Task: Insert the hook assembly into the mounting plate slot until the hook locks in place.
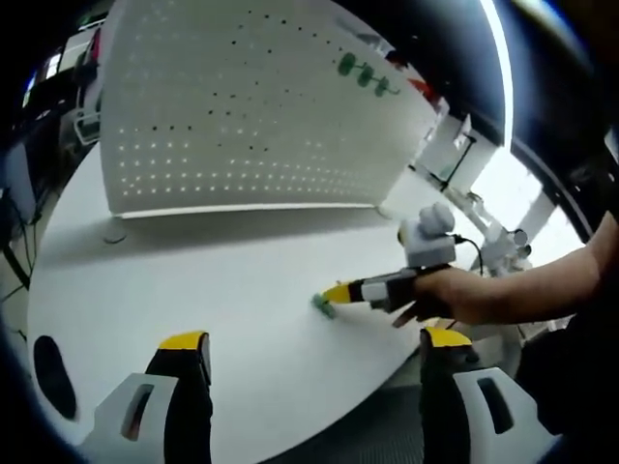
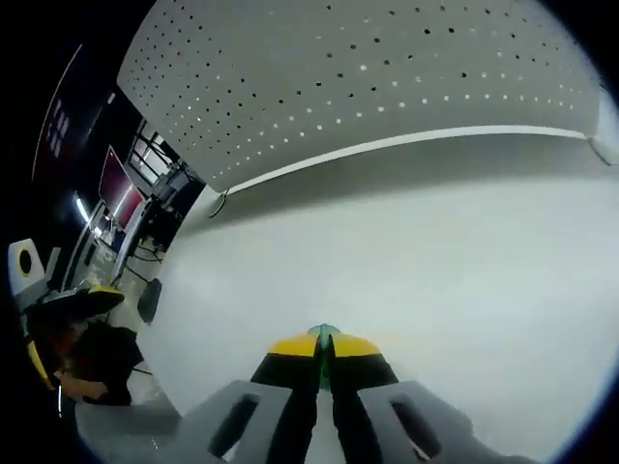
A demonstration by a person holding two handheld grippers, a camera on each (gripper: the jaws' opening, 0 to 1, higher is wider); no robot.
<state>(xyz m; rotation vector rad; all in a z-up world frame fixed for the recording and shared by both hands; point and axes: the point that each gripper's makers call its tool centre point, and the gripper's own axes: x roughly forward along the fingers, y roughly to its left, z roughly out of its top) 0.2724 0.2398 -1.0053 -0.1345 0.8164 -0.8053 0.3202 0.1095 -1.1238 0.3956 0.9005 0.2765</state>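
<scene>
My right gripper [image 2: 324, 350] is clamped on the green hook [image 2: 324, 333], low over the white bench [image 1: 222, 290] near its right edge. Left gripper [image 1: 314, 343] released, hovering. Pegboard [image 1: 251, 106] stands behind.

Right tongs [image 2: 323, 350] hide most of green hook [image 2: 323, 333].

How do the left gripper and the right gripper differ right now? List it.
The left gripper stands open with nothing between its jaws; the right gripper is shut on a small green hook piece. The left gripper hangs above the white table at its near edge; the right gripper's tip is down at the table's surface. Both have yellow-tipped black jaws.
</scene>
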